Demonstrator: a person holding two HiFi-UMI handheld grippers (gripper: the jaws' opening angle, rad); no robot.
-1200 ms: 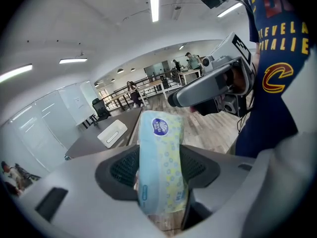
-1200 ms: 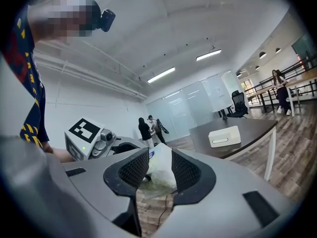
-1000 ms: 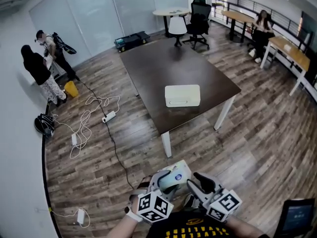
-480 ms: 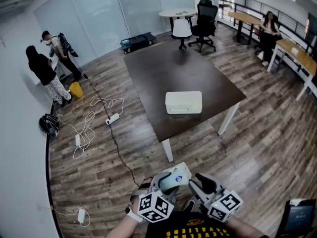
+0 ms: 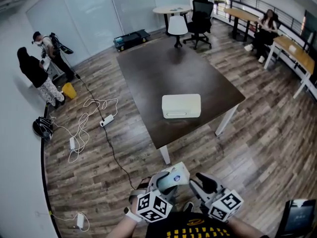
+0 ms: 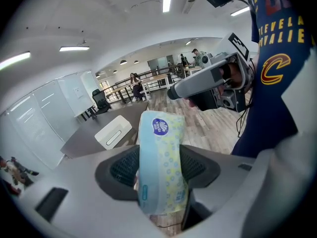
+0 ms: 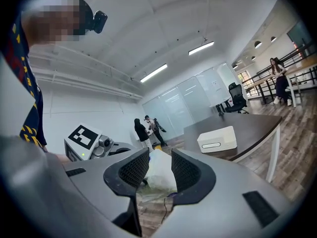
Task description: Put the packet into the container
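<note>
A pale blue and yellow packet [image 5: 173, 176] [image 6: 161, 162] is clamped between the pads of my left gripper [image 5: 170, 181] [image 6: 159, 168], close to my chest and above the wooden floor. The container [image 5: 181, 106] [image 6: 113, 131] [image 7: 217, 139] is a white lidded box near the front edge of the dark table [image 5: 163, 63], some way ahead of both grippers. My right gripper [image 5: 199, 183] [image 7: 159, 170] hovers just right of the packet with its jaws partly apart. In the right gripper view the packet [image 7: 158, 168] shows pale in the gap beyond the pads, with no grip on it.
White cables and a power strip [image 5: 108, 120] lie on the floor left of the table. Two people [image 5: 34, 71] stand by the left wall near a yellow bucket [image 5: 69, 90]. Office chairs [image 5: 200, 16], desks and a seated person [image 5: 265, 26] are at the back. A screen [image 5: 298, 217] sits at bottom right.
The head view has shifted slightly, so the table and box sit a little differently in the frame. Both grippers and the packet stay as they were.
</note>
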